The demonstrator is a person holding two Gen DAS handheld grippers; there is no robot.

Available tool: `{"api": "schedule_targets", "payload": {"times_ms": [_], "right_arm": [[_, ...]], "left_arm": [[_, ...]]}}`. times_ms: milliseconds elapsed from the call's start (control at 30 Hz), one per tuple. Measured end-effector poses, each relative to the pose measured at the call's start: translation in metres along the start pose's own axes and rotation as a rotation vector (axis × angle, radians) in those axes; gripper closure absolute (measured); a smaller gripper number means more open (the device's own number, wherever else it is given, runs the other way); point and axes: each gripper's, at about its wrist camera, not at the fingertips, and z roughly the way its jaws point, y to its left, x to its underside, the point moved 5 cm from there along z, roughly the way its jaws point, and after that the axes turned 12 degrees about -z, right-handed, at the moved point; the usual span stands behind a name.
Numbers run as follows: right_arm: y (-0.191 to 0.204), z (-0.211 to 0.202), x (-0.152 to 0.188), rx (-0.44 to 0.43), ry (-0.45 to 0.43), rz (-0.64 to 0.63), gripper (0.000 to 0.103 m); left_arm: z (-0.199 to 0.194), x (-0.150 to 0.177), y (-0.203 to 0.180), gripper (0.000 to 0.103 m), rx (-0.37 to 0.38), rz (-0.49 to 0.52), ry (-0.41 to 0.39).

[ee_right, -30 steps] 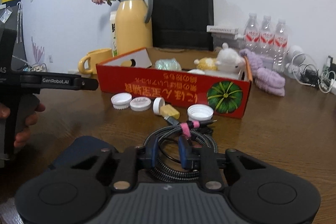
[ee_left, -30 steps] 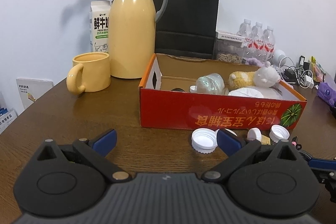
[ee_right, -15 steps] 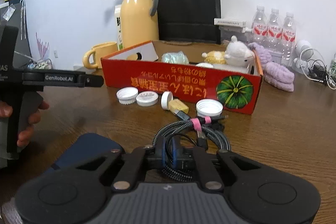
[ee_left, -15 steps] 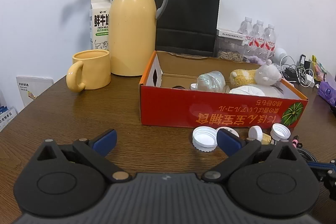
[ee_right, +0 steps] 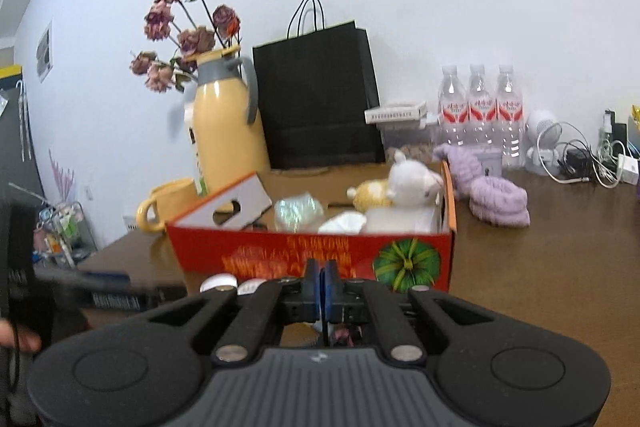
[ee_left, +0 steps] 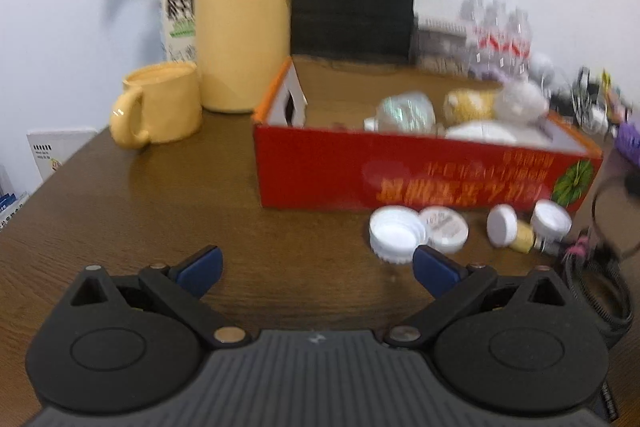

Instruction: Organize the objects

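Note:
A red cardboard box (ee_left: 400,179) holds a white plush toy (ee_right: 412,183), a yellow plush and a crumpled plastic bottle (ee_left: 406,113). Several white bottle caps (ee_left: 396,231) and a small yellow piece (ee_left: 522,239) lie on the table before it. My left gripper (ee_left: 318,269) hangs open over bare wood just short of the caps. My right gripper (ee_right: 321,291) is shut in front of the box, its blue pads pressed on a strand of the black braided cable (ee_left: 600,287). The cable's pink tie (ee_right: 340,334) peeks out below the jaws, and the coil is mostly hidden there.
At the back stand a yellow thermos (ee_left: 244,27), a yellow mug (ee_left: 160,107), a milk carton (ee_left: 178,15), a black paper bag (ee_right: 316,99) and three water bottles (ee_right: 480,115). A purple plush (ee_right: 492,195) and tangled chargers (ee_right: 580,163) lie right of the box.
My right gripper has shut on the cable and risen, tipping up so the coil dropped under its jaws. The left gripper stayed open and tilted slightly.

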Motion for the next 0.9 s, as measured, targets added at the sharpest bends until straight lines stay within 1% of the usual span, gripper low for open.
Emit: {"api": "schedule_targets", "payload": {"times_ms": [100, 333, 367, 400, 433, 467, 500, 533, 633, 733, 900], "right_arm": [[0.000, 0.011, -0.006, -0.002, -0.008, -0.013, 0.101], [0.001, 0.016, -0.004, 0.003, -0.012, -0.015, 0.101], [0.001, 0.016, -0.003, 0.003, -0.012, -0.014, 0.101], [0.001, 0.016, -0.003, 0.004, -0.012, -0.013, 0.101], [0.001, 0.016, -0.002, 0.004, -0.011, -0.013, 0.101], [0.002, 0.016, -0.002, 0.004, -0.009, -0.014, 0.101], [0.003, 0.017, -0.002, 0.003, -0.008, -0.015, 0.101], [0.003, 0.017, -0.001, 0.004, -0.007, -0.017, 0.101], [0.004, 0.016, 0.000, 0.005, -0.008, -0.020, 0.101], [0.005, 0.015, -0.001, 0.010, -0.014, -0.025, 0.101], [0.006, 0.016, -0.007, 0.015, -0.030, -0.031, 0.101]], "left_arm": [[0.012, 0.001, -0.005, 0.000, 0.000, 0.014, 0.031], [0.033, -0.003, -0.025, 0.000, 0.009, 0.052, 0.044], [0.034, -0.004, -0.027, 0.000, 0.012, 0.055, 0.040], [0.035, -0.005, -0.029, 0.004, 0.025, 0.056, 0.037], [0.034, -0.006, -0.031, 0.019, 0.042, 0.054, 0.038], [0.033, -0.006, -0.031, 0.046, 0.056, 0.053, 0.044], [0.032, -0.006, -0.032, 0.058, 0.060, 0.056, 0.048], [0.030, -0.006, -0.032, 0.062, 0.054, 0.064, 0.036], [0.020, -0.008, -0.034, 0.062, 0.100, 0.060, 0.014], [0.005, -0.012, -0.037, 0.062, 0.115, 0.063, -0.042], [-0.014, -0.026, -0.041, 0.062, 0.139, 0.043, -0.109]]}}
